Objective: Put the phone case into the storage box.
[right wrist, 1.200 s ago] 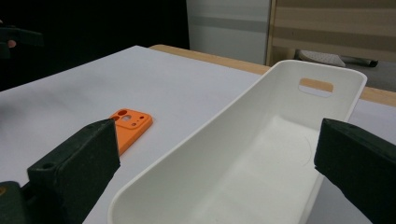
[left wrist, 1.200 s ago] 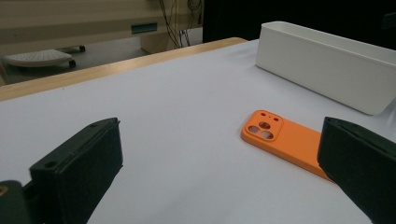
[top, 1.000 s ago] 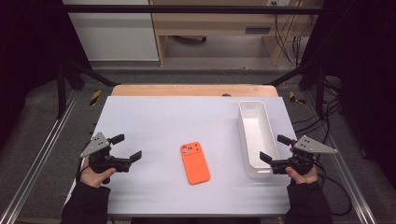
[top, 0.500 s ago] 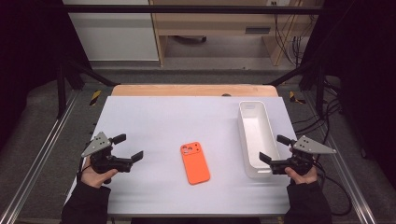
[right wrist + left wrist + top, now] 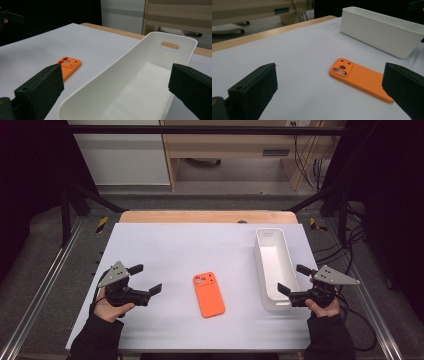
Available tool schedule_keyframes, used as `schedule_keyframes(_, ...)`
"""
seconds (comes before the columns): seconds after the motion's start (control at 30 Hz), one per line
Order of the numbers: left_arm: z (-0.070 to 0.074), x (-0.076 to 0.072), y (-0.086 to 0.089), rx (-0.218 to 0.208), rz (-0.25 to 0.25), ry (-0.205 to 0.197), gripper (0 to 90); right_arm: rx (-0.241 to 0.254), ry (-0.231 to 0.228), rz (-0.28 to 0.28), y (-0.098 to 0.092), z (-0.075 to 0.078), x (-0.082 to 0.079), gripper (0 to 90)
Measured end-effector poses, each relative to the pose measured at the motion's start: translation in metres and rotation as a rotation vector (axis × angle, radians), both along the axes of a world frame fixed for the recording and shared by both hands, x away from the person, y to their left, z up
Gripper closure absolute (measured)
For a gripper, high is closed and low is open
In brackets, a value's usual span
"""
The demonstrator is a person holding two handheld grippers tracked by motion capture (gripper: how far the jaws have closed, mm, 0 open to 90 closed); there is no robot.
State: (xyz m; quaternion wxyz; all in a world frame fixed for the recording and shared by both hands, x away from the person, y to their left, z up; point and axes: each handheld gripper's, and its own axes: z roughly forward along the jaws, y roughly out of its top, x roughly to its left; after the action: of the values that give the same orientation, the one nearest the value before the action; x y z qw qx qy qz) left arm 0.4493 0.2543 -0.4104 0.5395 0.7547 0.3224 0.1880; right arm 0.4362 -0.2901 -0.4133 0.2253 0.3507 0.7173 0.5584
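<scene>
The orange phone case lies flat on the white surface, just left of the long white bin. My left tool and right tool both have jaws wide apart, holding nothing. I think the case is light, thin and a bit slippery. I would pinch its long edges.
</scene>
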Motion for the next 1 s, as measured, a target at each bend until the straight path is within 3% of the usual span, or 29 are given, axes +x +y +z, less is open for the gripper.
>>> schedule_keyframes(0.27, 0.002, -0.001, -0.018, 0.018, 0.0, 0.016, 0.0, -0.003, 0.0, 0.001, 0.0, 0.0, 0.0, 0.4)
schedule_keyframes(0.57, 0.005, -0.006, -0.043, 0.04, -0.038, 0.021, 0.0, -0.005, 0.0, -0.001, 0.0, 0.0, 0.0, 0.4)
schedule_keyframes(1.0, 0.012, -0.005, -0.061, 0.052, -0.038, 0.038, 0.0, -0.007, 0.003, -0.002, 0.001, -0.001, 0.0, 0.4)
